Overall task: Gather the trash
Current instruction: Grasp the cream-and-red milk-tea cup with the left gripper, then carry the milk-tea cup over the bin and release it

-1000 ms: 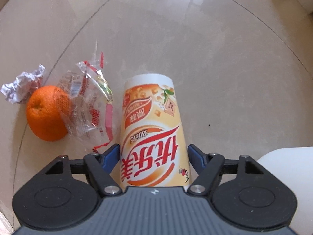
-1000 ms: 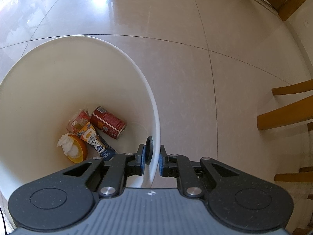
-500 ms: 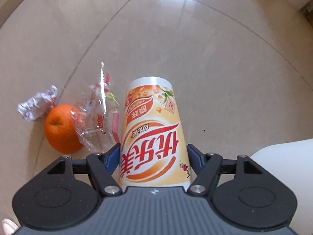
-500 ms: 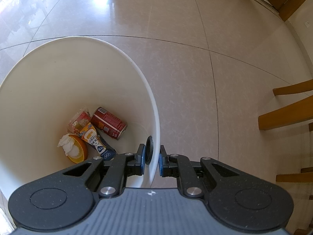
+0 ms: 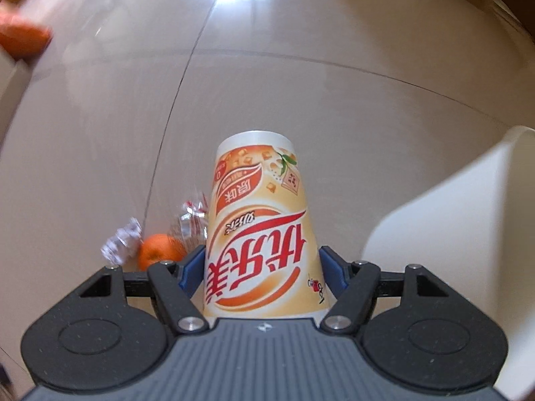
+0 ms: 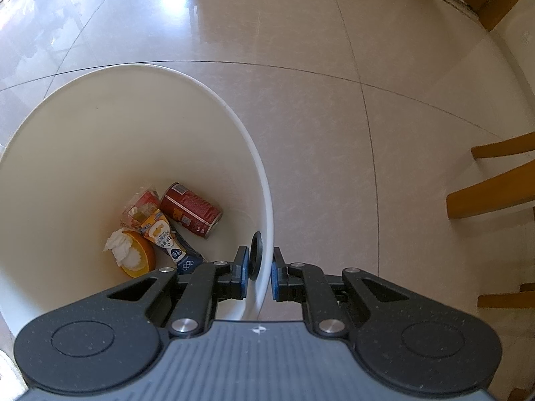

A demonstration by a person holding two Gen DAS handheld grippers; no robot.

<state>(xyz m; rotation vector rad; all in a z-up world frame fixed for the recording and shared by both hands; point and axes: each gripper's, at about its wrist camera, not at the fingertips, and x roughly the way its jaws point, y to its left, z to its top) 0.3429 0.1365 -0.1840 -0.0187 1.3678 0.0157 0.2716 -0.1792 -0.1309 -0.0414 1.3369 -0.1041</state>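
You lifted the cup (image 5: pixel 260 234) well clear of the floor: a second earlier the orange (image 5: pixel 160 254), wrapper (image 5: pixel 192 219) and foil (image 5: pixel 122 244) lay close beside it, and by now they sat small and far below, so the pickup looked done and the carry to the bin (image 5: pixel 451 250) looked next. Your left tool (image 5: pixel 262 274) held the cup at its wide end, its long axis running away from the camera, narrow base pointing down at the floor. Your right tool (image 6: pixel 260 275) stayed pinched narrow on the bin rim (image 6: pixel 264 200).
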